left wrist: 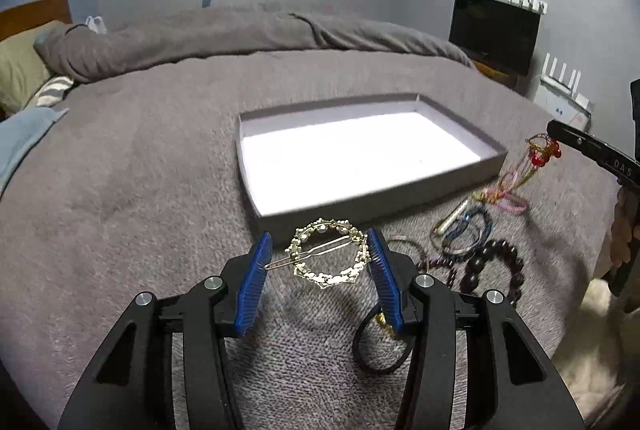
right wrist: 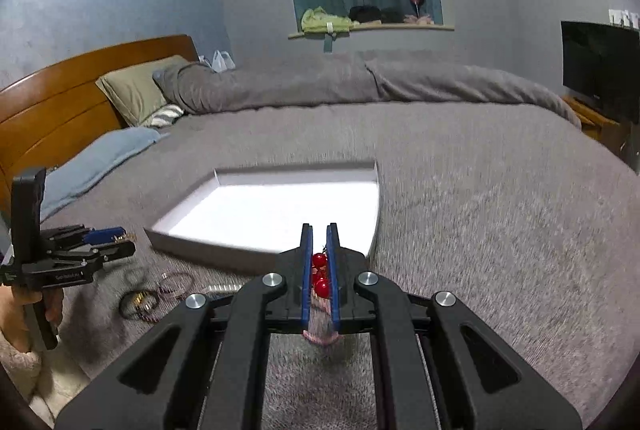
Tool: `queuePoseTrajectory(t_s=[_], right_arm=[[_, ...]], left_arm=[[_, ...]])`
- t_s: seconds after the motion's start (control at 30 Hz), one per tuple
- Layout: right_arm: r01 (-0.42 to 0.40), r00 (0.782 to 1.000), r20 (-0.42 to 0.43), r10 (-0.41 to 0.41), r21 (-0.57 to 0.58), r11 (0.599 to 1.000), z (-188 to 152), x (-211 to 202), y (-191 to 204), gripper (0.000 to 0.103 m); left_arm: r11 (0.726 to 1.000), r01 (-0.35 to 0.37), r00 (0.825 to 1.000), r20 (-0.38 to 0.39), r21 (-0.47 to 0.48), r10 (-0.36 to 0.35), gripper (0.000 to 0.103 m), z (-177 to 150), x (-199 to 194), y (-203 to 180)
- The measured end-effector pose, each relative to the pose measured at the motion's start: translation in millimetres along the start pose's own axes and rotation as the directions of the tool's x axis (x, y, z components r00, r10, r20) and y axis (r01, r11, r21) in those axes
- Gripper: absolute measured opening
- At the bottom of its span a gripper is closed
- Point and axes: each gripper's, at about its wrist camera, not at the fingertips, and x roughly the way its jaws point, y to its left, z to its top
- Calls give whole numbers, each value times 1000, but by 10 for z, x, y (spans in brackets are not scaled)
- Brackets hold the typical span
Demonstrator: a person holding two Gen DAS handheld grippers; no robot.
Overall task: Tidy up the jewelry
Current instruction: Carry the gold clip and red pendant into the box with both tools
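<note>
With the left tool [left wrist: 318, 258] half open yet clamped across a round gold pearl-studded hair clip [left wrist: 329, 257] and the right tool [right wrist: 320, 270] shut on a red-beaded tasselled ornament [right wrist: 320, 284], both near the shallow grey white-floored tray [left wrist: 490, 166], transfer is underway; next, carry each farther over it and release.

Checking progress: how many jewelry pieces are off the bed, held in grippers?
2: gold ring-shaped hair clip in left gripper; red-beaded ornament in right gripper. Nothing visible in the tray.

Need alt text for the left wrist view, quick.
The left gripper holds a round gold hair clip above the grey bedspread, just short of an empty white-lined tray. Bracelets lie to the right.
</note>
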Motion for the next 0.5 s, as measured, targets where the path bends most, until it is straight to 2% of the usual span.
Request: queuePoseTrajectory(t_s=[0.23,0.4,0.5], right_arm=[[4,999,45,-4,-6,1000,327,-61,-44,7],[-32,999,37,30,65,997,553,155,-192,7],[-35,999,38,31,107,994,673,385,-244,7]], left_arm=[[1000,9,999,43,10,-10,51,284,-84,-3],[1000,30,999,34,0,-30,51,576,117,35],[1000,3,999,41,-17,-3,51,762,298,101]])
